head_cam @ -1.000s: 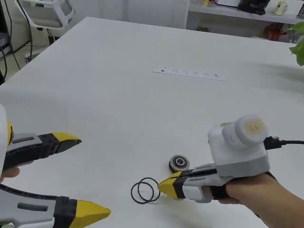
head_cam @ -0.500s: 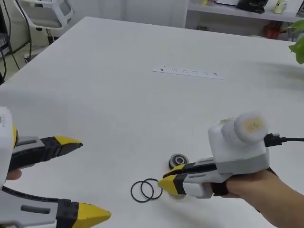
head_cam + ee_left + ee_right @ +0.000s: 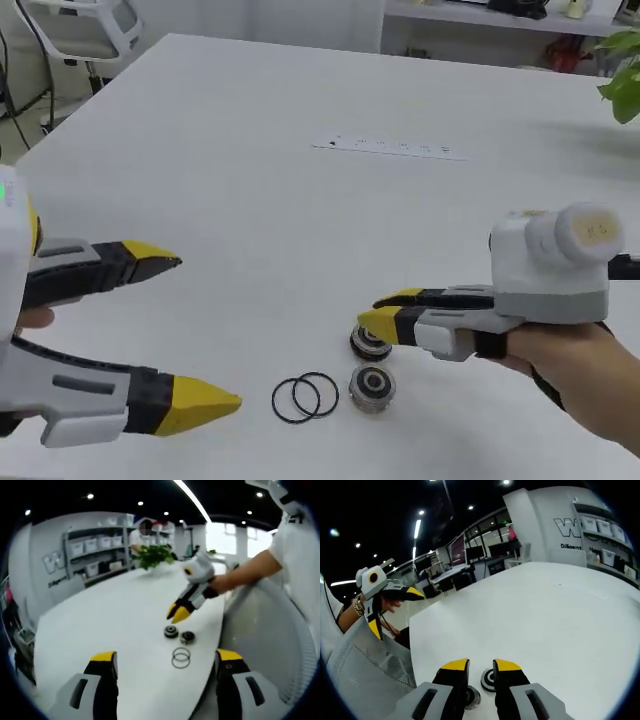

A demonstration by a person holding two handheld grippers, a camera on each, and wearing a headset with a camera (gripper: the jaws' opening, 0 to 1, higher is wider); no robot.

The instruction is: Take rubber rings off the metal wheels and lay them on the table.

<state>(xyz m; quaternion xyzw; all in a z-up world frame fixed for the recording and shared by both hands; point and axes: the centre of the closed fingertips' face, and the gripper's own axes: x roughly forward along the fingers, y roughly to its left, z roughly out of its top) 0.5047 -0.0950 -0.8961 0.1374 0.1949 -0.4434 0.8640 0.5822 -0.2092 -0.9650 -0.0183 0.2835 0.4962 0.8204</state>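
Head view: two rubber rings [image 3: 305, 396] lie flat on the white table [image 3: 300, 220], overlapping each other; near wheel [image 3: 373, 387] just right of the rings, not touching; far wheel [image 3: 368, 343] up-right of the rings, just beyond the near wheel. Right gripper [image 3: 372, 312] is up-right of the rings with its tips over the far wheel; jaws nearly together with a slim gap, nothing gripped; can't tell contact with the wheel here. Left gripper [image 3: 208, 333] is left of the rings, jaws spread wide, nothing held. Power strip [image 3: 388, 147] well beyond the rings; plant [image 3: 622, 85] far right; chair [image 3: 80, 25] far left.

Left gripper view: own jaws wide apart, left gripper [image 3: 166, 656] aimed at the rings [image 3: 180, 657], which lie between the tips, farther out; near wheel [image 3: 187, 637] and far wheel [image 3: 171, 632] just past the rings; right gripper [image 3: 178, 614] above the far wheel, apart from it; plant [image 3: 155, 555] well behind.

Right gripper view: right gripper [image 3: 481, 666], jaws close with a narrow gap, empty; far wheel [image 3: 488, 680] visible through the gap; near wheel [image 3: 471, 697] partly hidden behind one jaw; left gripper [image 3: 395, 612] upper left, jaws wide.
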